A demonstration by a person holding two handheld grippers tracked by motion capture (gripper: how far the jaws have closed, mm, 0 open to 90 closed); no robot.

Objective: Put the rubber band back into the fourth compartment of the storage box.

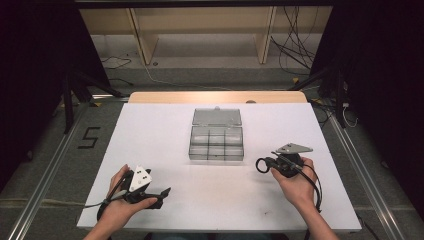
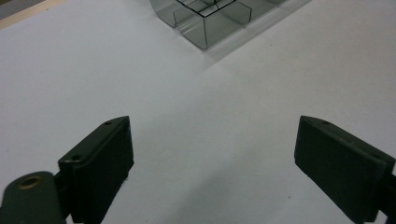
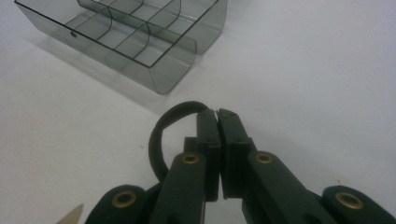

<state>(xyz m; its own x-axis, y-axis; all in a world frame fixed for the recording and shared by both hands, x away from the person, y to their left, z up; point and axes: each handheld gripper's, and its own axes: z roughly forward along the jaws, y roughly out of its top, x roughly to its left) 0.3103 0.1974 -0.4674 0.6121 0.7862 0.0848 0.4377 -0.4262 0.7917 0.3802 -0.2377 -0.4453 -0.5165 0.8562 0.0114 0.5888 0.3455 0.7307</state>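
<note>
A clear plastic organiser box (image 1: 216, 143) with several compartments sits mid-table, its lid (image 1: 216, 116) laid open at the far side. The box also appears in the left gripper view (image 2: 205, 23) and the right gripper view (image 3: 140, 42); its compartments look empty. My right gripper (image 1: 270, 162) rests to the right of the box with its jaws pressed together (image 3: 217, 114) on a black loop (image 3: 156, 140), which curls out leftward from the tips (image 1: 257, 165). My left gripper (image 1: 162, 197) lies at the near left, jaws wide apart (image 2: 212, 154) over bare table, nothing between them.
The white tabletop (image 1: 165, 130) has a wooden strip (image 1: 215, 96) along its far edge. Beyond it stand a wooden shelf frame (image 1: 145, 40) and loose cables (image 1: 295, 50) on the floor. Metal rails (image 1: 45, 175) run along both sides of the table.
</note>
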